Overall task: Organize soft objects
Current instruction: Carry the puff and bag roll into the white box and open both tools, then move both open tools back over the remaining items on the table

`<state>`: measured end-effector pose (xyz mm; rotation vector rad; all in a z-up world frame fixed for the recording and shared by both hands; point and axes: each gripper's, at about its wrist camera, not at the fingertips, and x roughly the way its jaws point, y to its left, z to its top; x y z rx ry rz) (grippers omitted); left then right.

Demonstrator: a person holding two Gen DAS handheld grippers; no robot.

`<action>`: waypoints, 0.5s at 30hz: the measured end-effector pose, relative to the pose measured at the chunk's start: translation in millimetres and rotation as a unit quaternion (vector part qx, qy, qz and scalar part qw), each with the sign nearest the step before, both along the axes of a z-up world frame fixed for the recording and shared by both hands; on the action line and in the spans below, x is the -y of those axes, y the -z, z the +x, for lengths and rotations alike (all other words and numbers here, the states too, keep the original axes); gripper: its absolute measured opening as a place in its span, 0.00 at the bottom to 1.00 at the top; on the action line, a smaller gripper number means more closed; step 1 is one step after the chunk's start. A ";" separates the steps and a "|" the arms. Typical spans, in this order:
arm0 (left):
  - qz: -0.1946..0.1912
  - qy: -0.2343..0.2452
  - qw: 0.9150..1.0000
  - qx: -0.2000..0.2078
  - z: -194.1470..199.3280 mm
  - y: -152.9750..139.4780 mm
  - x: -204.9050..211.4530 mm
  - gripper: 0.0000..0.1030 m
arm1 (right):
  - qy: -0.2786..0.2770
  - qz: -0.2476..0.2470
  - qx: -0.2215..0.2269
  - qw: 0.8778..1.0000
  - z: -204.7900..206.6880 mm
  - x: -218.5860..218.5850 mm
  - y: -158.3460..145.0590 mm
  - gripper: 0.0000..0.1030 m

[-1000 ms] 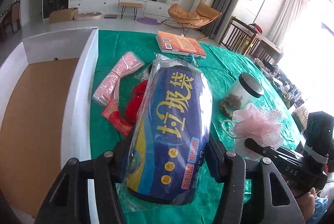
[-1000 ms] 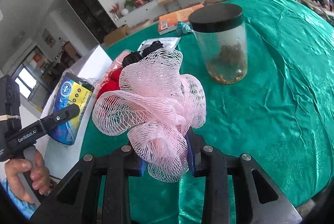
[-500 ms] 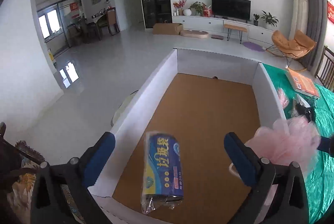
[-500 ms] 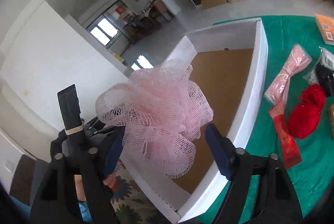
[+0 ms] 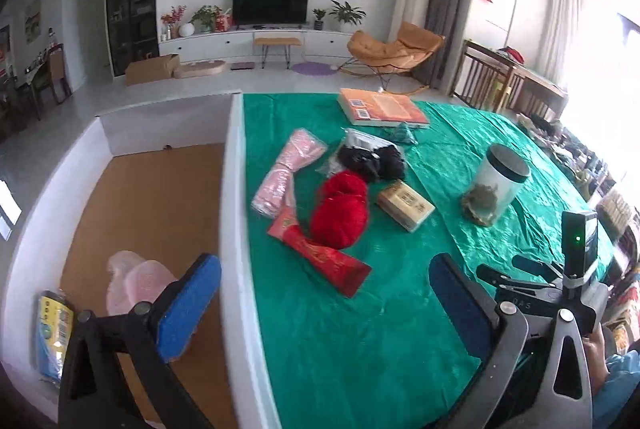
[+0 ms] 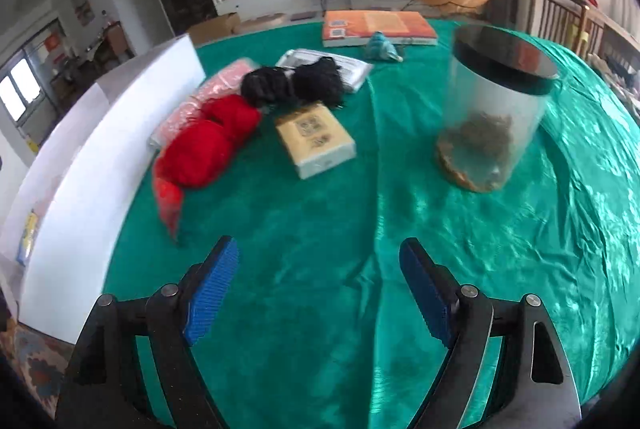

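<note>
White walls frame a box [image 5: 234,189] holding a pink mesh sponge [image 5: 134,279] and a blue bag roll [image 5: 54,333]. A lidded jar [image 5: 494,185] holds brown bits. Left tongs [image 5: 320,303] and right tongs [image 6: 318,289] gape empty, freshly opened.

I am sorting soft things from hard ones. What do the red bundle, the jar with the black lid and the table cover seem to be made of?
The red bundle looks like yarn or knitted wool: matte, fuzzy and lumpy. The jar seems to be clear rigid plastic or glass, since its contents show through; its lid looks like smooth black plastic. The table cover appears to be satin-like cloth: glossy, wrinkled, with bright highlights.
</note>
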<state>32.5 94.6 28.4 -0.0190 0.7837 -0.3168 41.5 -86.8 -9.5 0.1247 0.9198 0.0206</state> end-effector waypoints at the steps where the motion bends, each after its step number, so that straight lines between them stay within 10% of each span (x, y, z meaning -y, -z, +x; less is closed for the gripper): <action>1: -0.002 0.017 1.000 -0.017 3.2 12.7 21.7 1.00 | 0.029 -0.011 -0.008 0.999 -5.6 18.8 7.4 0.82; 7: 0.038 0.021 0.996 -0.072 29.7 99.6 105.6 1.00 | 0.178 -0.018 -0.030 0.983 -25.6 101.4 27.2 0.82; 15: 0.093 0.005 0.993 -0.069 52.8 131.9 138.8 1.00 | 0.198 -0.048 -0.021 0.979 -20.9 108.1 31.0 0.86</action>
